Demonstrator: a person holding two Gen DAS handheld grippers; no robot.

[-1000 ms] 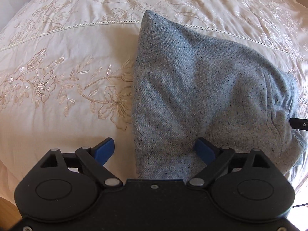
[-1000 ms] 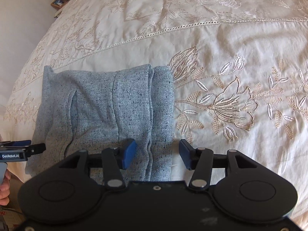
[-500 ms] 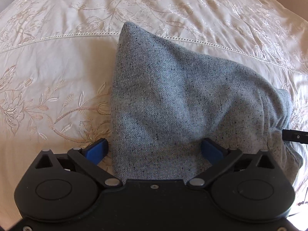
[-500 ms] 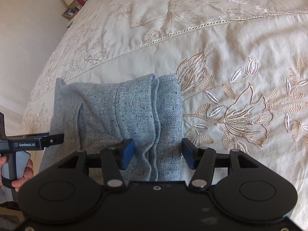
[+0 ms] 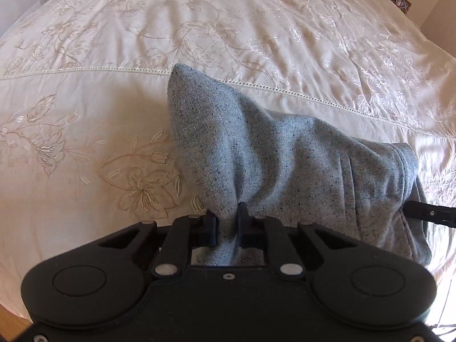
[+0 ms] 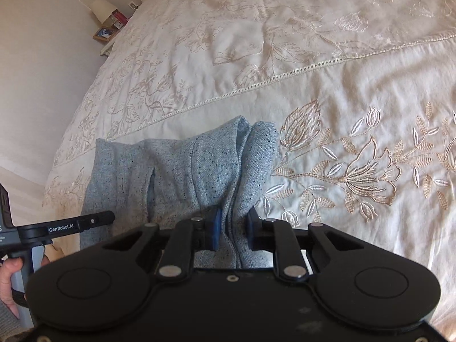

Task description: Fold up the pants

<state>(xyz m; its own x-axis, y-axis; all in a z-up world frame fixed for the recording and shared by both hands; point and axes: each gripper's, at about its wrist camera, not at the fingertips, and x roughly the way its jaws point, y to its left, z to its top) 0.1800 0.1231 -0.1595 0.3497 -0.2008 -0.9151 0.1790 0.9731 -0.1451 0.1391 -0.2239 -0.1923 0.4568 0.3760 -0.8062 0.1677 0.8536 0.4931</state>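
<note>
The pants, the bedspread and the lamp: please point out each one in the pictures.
pants (image 5: 285, 154), left wrist view, on the raised grey cloth above the gripper.
bedspread (image 6: 356, 91), right wrist view, on plain cloth below the lace seam.
lamp (image 6: 102, 10), right wrist view, on its pale shade.

A wide bed fills the room, dressed in a cream bedspread (image 5: 119, 131) stitched with pale gold flowers and crossed by a band of openwork trim (image 6: 285, 78). Plain off-white walls (image 6: 42, 71) rise beside it. A bedside stand holds a small lamp (image 6: 102, 10) and what looks like a framed photo (image 6: 104, 33). Soft daylight falls across the cloth. A strip of wooden floor (image 5: 8, 317) shows below.
</note>
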